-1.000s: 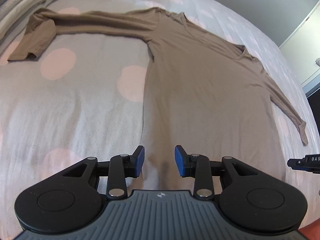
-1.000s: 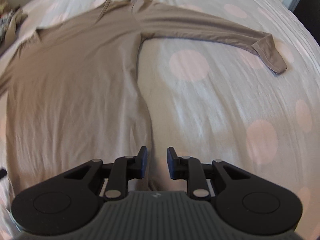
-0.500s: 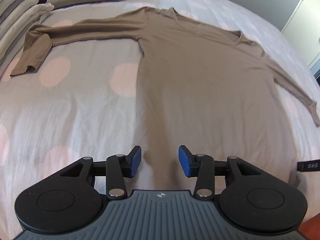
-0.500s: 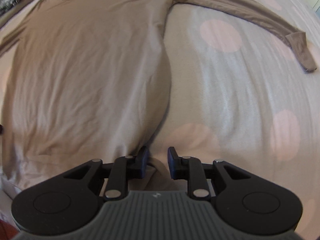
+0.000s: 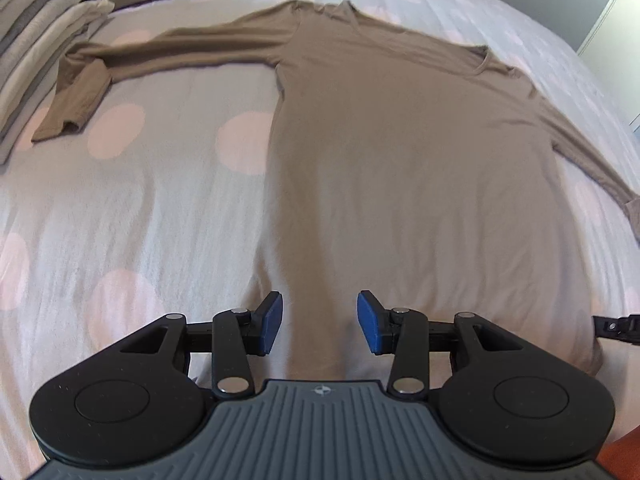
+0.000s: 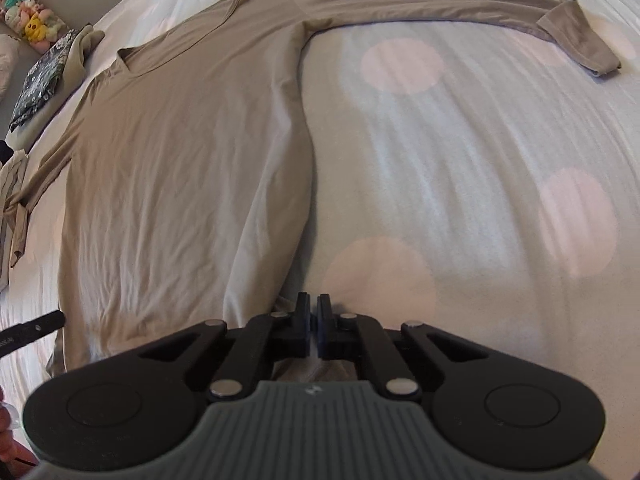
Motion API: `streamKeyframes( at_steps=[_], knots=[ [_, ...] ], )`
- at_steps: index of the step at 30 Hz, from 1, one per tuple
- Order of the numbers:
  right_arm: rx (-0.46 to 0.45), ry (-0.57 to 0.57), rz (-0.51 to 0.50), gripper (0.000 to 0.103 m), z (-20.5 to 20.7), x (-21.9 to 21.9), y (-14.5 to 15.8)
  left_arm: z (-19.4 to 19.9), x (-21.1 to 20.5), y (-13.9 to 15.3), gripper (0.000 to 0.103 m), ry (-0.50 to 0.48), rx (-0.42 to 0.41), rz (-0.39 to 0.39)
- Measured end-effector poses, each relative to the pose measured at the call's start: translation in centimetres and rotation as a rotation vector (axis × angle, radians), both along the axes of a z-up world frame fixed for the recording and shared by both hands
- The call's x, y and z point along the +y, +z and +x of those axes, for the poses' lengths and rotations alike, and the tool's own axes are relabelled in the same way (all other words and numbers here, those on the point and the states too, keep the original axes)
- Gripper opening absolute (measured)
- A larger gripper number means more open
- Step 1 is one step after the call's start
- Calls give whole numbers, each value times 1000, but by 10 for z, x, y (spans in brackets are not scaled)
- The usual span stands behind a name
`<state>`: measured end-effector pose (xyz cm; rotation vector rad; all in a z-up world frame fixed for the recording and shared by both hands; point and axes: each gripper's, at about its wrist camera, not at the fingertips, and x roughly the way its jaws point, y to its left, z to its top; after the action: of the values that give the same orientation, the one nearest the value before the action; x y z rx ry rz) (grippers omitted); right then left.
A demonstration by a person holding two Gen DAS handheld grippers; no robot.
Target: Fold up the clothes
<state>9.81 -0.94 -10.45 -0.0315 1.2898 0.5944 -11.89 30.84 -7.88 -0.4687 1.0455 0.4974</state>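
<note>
Now your left gripper (image 5: 319,322) gapes wide over the near hem of the taupe long-sleeved shirt (image 5: 400,160), spread flat on the polka-dot bedsheet (image 5: 140,220); your right gripper (image 6: 313,326) pinches its near-right hem corner.

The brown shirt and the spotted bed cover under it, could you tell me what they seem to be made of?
The shirt looks like thin matte stretch knit, probably cotton jersey: it lies limp with fine soft wrinkles. The bed cover looks like matte woven or finely ribbed cotton, showing faint parallel lines.
</note>
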Motion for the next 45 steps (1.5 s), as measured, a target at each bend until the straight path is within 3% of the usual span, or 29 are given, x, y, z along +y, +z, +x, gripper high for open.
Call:
streamKeyframes(
  at_steps=[5,10,13,17,19,20,22,25,27,29,34,42,45],
  knots=[
    [8,-47,42,2,7,-9,-3,3,-11,0,39,-87,-49,30],
    [-9,-63,92,3,8,-11,-3,4,2,-27,39,-50,27,-1],
    [14,-83,115,10,11,-14,-5,5,11,-37,39,-50,14,-33],
    [23,-66,60,13,10,-12,-7,5,16,-41,39,-61,-7,-43],
    [60,-45,81,21,9,-13,-8,5,16,-41,39,-63,-12,-38],
    [77,-27,85,31,8,-14,-8,6,16,-40,39,-66,-13,-35],
    [71,-12,54,33,8,-12,-8,6,15,-39,39,-73,-19,-21],
    [79,7,10,29,8,-7,-14,2,16,-28,39,-60,-59,3],
    [112,45,8,13,6,-2,-20,-3,22,-19,39,-34,-92,-2],
    [92,70,-1,4,3,2,-17,-10,33,-10,39,8,-116,-40],
    [41,80,11,3,-8,-6,6,-28,58,10,39,35,-132,-111],
    [22,122,-26,2,-24,-27,22,-45,76,35,42,-98,33,1],
    [-4,141,-54,2,-29,-25,21,-49,78,34,44,-168,84,-4]
  ],
)
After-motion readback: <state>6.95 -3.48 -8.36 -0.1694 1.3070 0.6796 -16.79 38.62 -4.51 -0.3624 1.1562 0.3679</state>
